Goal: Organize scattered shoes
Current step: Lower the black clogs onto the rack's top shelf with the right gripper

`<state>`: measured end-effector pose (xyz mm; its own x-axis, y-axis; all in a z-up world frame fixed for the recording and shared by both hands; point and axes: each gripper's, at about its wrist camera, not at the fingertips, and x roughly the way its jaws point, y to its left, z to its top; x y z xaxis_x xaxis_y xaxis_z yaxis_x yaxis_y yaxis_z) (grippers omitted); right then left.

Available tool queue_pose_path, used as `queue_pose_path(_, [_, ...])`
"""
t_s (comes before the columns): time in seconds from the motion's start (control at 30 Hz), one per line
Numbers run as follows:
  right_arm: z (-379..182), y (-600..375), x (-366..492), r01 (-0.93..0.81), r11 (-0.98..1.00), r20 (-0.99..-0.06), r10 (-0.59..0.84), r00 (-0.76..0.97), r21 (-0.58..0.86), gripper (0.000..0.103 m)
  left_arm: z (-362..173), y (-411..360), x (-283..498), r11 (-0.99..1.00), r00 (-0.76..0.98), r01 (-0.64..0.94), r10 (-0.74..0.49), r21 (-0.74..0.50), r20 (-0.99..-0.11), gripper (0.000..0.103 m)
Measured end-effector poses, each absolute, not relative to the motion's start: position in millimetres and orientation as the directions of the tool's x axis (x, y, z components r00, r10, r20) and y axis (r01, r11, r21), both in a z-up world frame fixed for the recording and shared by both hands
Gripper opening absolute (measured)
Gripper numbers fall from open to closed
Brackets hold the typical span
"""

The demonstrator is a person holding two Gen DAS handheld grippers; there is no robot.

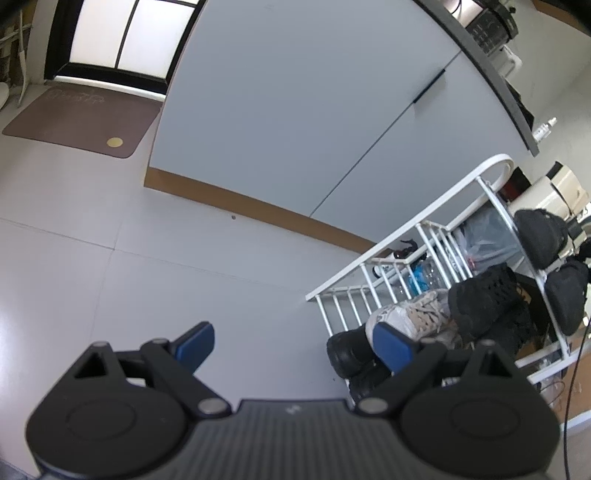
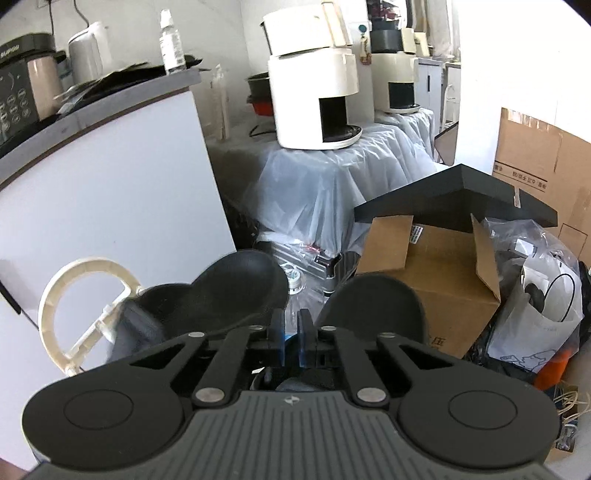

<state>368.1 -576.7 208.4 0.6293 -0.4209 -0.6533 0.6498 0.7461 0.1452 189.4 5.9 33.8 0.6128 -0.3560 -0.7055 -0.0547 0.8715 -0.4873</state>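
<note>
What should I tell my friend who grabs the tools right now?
Left tool: open, empty, hanging over bare floor beside the white metal shoe rack.
Right tool: shut on a pair of black mesh shoes, toes pointing ahead.
Done: beige lace-up sneaker and chunky black knit shoe lie in the rack.
Left: place the held pair; the black leather shoe lies at the rack's foot.

Daylight enters through a glazed door (image 1: 122,35) ahead-left of the left gripper, overexposed. Floor tiles (image 1: 110,240) show soft glare. Fisheye curvature bends edges; corners vignette dark. Focus mildly soft.
</note>
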Motion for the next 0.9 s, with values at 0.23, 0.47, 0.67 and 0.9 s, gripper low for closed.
queue_pose_path(0.23, [233,-578,347,0.643,0.740,-0.615,-0.417,0.669,0.196,0.047,41,6,185,0.863,0.624,-0.036,-0.375,-0.504,-0.686,0.094])
queue_pose_path(0.47, [254,-572,314,0.624,0.748,-0.643,-0.367,0.672,0.226,0.053,49,1,180,0.864,0.625,0.007,-0.397,-0.504,-0.672,0.094])
queue_pose_path(0.67, [262,-559,277,0.619,0.750,-0.639,-0.361,0.679,0.235,0.057,56,0,173,0.886,0.626,0.054,-0.389,-0.461,-0.676,0.094])
queue_pose_path(0.9, [267,-549,234,0.595,0.751,-0.629,-0.321,0.708,0.286,0.067,61,3,161,0.876,0.631,0.068,-0.408,-0.477,-0.660,0.094])
